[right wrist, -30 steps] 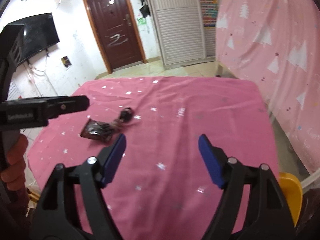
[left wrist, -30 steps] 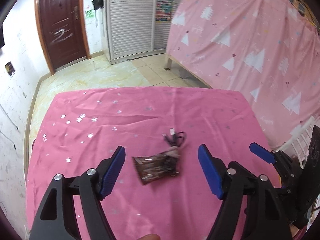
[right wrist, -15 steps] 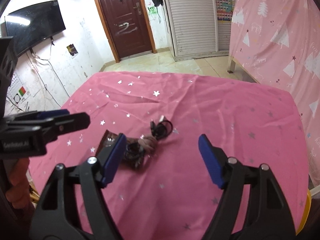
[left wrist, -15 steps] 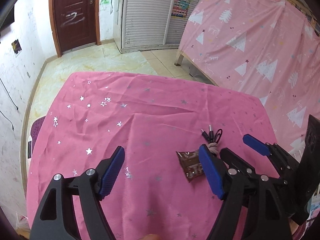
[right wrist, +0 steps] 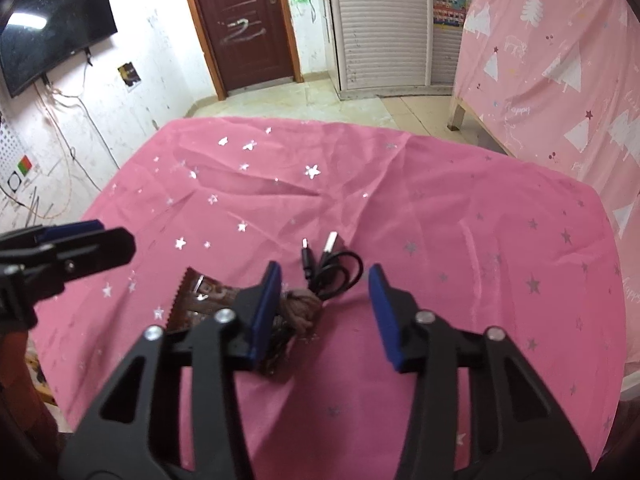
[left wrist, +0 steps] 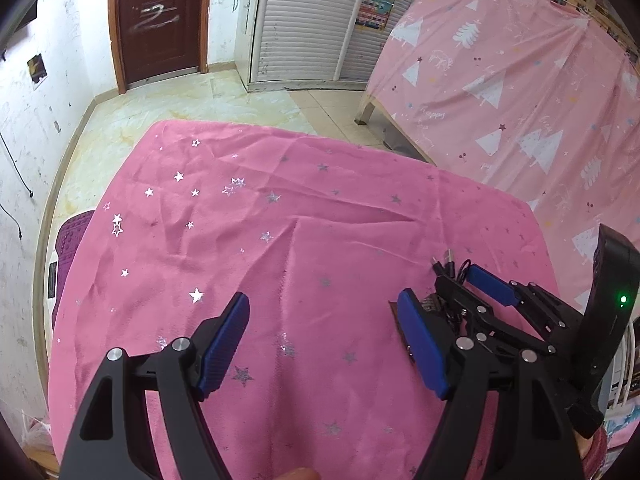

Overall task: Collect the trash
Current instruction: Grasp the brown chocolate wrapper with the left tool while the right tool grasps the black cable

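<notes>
A brown snack wrapper (right wrist: 200, 300) lies on the pink star-print tablecloth (right wrist: 440, 208), touching a brown knotted lump (right wrist: 302, 306) and a coiled black USB cable (right wrist: 332, 264). My right gripper (right wrist: 324, 296) hangs just over them with its jaws closing. The lump and the cable loop sit between its fingers, beside the left pad, and the right pad is clear of them. My left gripper (left wrist: 324, 336) is open over bare cloth. In its view the right gripper (left wrist: 472, 292) covers the pile, and only the cable (left wrist: 448, 264) shows. The left gripper (right wrist: 80, 248) shows at the right view's left edge.
A bed draped in a pink tree-print sheet (left wrist: 520, 100) stands close to the table's far right side. Tiled floor, a brown door (right wrist: 240, 20) and a white shuttered cabinet (right wrist: 380, 20) lie beyond. A TV (right wrist: 52, 28) hangs on the left wall. A purple mat (left wrist: 70, 236) lies left of the table.
The right gripper has come down over the wrapper and cable, and its jaws have narrowed. The left gripper has swung left, so the trash has slid behind its right finger.
</notes>
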`<state>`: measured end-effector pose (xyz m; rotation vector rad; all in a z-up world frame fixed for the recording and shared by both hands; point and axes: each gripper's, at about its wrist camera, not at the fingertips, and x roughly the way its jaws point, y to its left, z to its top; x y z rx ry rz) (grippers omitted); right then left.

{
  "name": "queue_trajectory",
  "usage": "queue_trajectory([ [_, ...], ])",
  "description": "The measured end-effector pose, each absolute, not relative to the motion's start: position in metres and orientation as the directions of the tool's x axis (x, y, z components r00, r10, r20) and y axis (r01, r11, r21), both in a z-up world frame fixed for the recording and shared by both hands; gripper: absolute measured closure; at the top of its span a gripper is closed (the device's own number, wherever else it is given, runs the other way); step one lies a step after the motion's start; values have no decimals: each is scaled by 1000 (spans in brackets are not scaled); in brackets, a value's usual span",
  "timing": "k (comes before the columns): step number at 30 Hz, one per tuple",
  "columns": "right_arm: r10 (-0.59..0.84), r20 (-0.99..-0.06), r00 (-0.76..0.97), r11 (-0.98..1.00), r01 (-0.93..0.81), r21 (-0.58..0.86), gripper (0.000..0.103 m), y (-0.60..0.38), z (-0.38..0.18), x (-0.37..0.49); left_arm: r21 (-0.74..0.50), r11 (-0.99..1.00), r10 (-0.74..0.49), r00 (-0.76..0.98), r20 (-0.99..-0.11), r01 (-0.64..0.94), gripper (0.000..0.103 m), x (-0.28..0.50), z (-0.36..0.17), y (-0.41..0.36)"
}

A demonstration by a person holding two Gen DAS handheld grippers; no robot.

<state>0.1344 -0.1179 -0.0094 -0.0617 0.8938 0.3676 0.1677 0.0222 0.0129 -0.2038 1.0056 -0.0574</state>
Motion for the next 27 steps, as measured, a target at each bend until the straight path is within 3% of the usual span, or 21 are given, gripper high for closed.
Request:
queue_trajectory([
  [14,248,-788,563,930,-367,31,64,-108,-14,139,-195,980,-143,521,-842,-45,32,167,7,12],
  [18,253,-784,567,933,-358,43,75,-113,-13,140,-190,981,-140,514,-846,-45,32,166,6,10],
  [27,245,-750,614,960,-261,101,76,-171,-1,136,-184,983,-175,468,-866,27,32,171,-8,-24],
])
